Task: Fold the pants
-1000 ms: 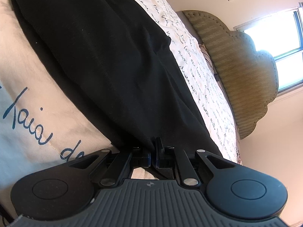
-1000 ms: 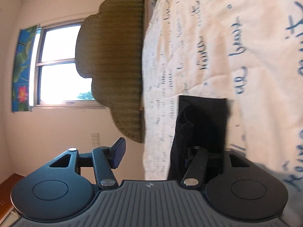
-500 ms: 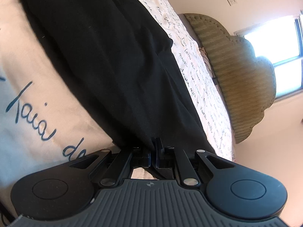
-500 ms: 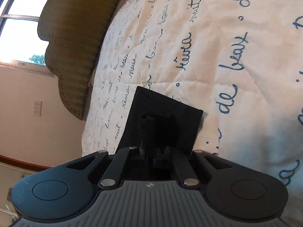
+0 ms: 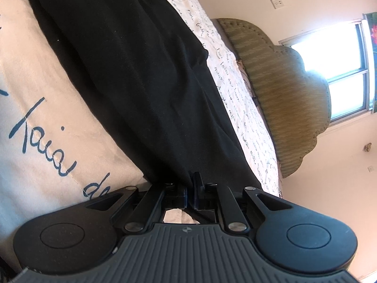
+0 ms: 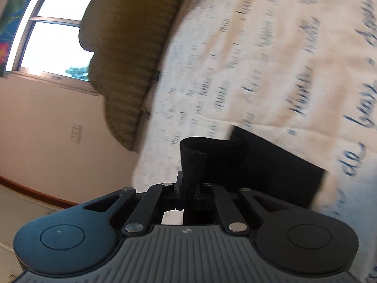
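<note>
Black pants point(image 5: 132, 70) lie stretched out on a white bedspread with blue handwriting. My left gripper point(image 5: 190, 188) is shut on the near edge of the pants, which run away from it up and to the left. In the right wrist view my right gripper point(image 6: 188, 186) is shut on a black pant hem point(image 6: 247, 165); the hem curls up over the fingers and the cloth lifts off the bedspread. This view is blurred by motion.
The white bedspread point(image 5: 47, 122) covers the bed and also shows in the right wrist view point(image 6: 271, 59). An olive scalloped headboard point(image 5: 287, 89) stands at the bed's end under a bright window point(image 5: 337, 59). Beyond the bed edge in the right wrist view are a wall and floor point(image 6: 59, 165).
My right gripper was open a second ago, then shut on the pant hem and has lifted and swung it. My left gripper has stayed shut on the pants, shifting only slightly.
</note>
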